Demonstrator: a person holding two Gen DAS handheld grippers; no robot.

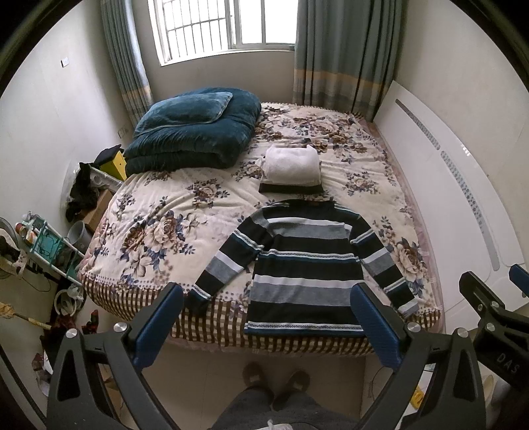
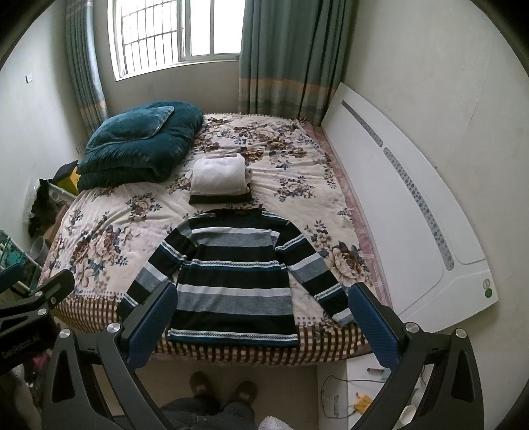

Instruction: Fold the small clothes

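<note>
i hold my left hand-held gripper [image 1: 267, 325] and right hand-held gripper [image 2: 263, 322] released above the striped sweater [image 1: 305, 264], spread flat near the bed [image 1: 158, 211] edge for folding

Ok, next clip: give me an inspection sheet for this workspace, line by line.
Surface: floral quilted bedspread covering the bed.
Job's things: striped knit sweater laid flat, sleeves spread; folded white and dark garment stack beyond its collar.
Clutter: folded teal plush blanket at the far left corner; crowded rack beside the bed.
Grippers: left claw open, empty; right claw open, empty, both held above the bed's near edge.
Cables: thin wire on the floor.
Surroundings: barred window, curtains, white headboard.
</note>
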